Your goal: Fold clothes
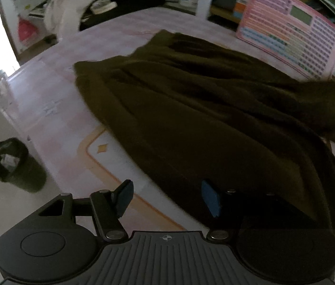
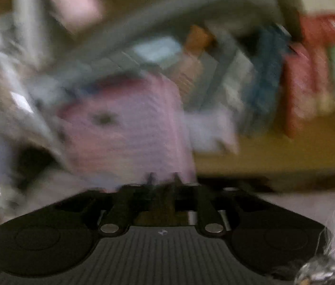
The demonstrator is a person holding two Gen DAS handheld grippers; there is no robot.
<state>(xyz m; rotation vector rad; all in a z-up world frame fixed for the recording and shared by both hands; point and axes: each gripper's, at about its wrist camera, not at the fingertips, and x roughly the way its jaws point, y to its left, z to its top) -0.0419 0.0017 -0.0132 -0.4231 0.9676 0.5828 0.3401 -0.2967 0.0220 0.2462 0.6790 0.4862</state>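
Note:
A dark olive garment (image 1: 203, 109) lies spread across the table, its right end bunched and raised near the frame edge. My left gripper (image 1: 167, 198) hovers open over the garment's near hem. Its left blue pad (image 1: 124, 197) is over the tablecloth and its right pad (image 1: 211, 199) is over the fabric, with nothing held. The right wrist view is heavily blurred. There my right gripper (image 2: 163, 179) has its fingers drawn close together, and a strip of olive cloth (image 2: 160, 211) shows between them.
The table carries a pink checked cloth (image 1: 55, 109). A pink chart board (image 1: 293, 28) leans at the back right. A black bin (image 1: 12, 163) stands on the floor to the left. White and black items (image 1: 100, 7) sit at the far end. Cluttered shelves (image 2: 286, 83) are ahead of the right gripper.

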